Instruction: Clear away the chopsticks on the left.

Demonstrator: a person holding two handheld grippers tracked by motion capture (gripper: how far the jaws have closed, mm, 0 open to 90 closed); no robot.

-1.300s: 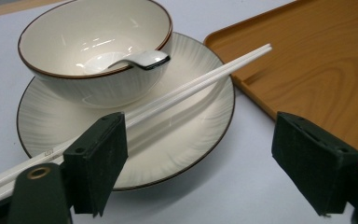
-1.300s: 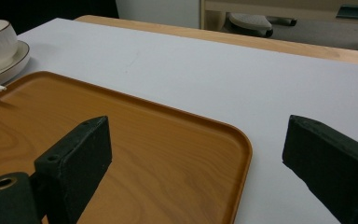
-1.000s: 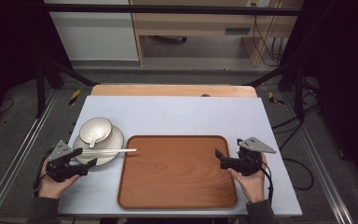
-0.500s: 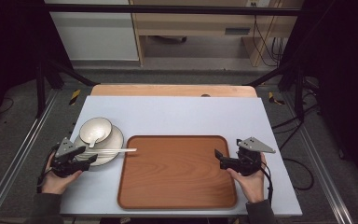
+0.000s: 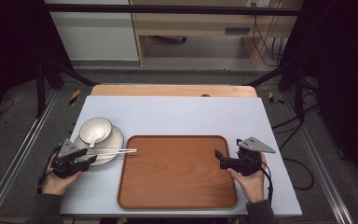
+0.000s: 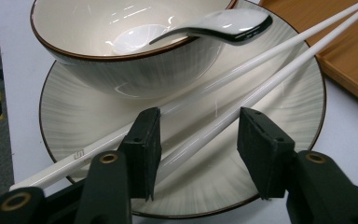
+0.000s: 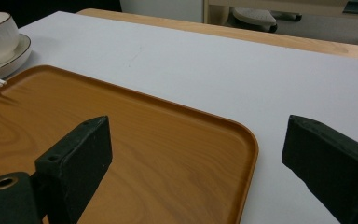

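White table top (image 5: 177,112) under the high view, dark frame around it. Chopsticks (image 6: 242,88), a white pair, lie across the plate (image 6: 279,140) beside the bowl (image 6: 121,70), tips over the wooden tray (image 5: 177,172) edge. Spoon (image 6: 219,25) rests in the bowl. Left gripper (image 6: 198,149): jaws just been closing, one chopstick between them, the other against a jaw's outer side, pads not yet pressing. Right gripper (image 7: 196,163): jaws wide apart over the tray's rim, nothing between
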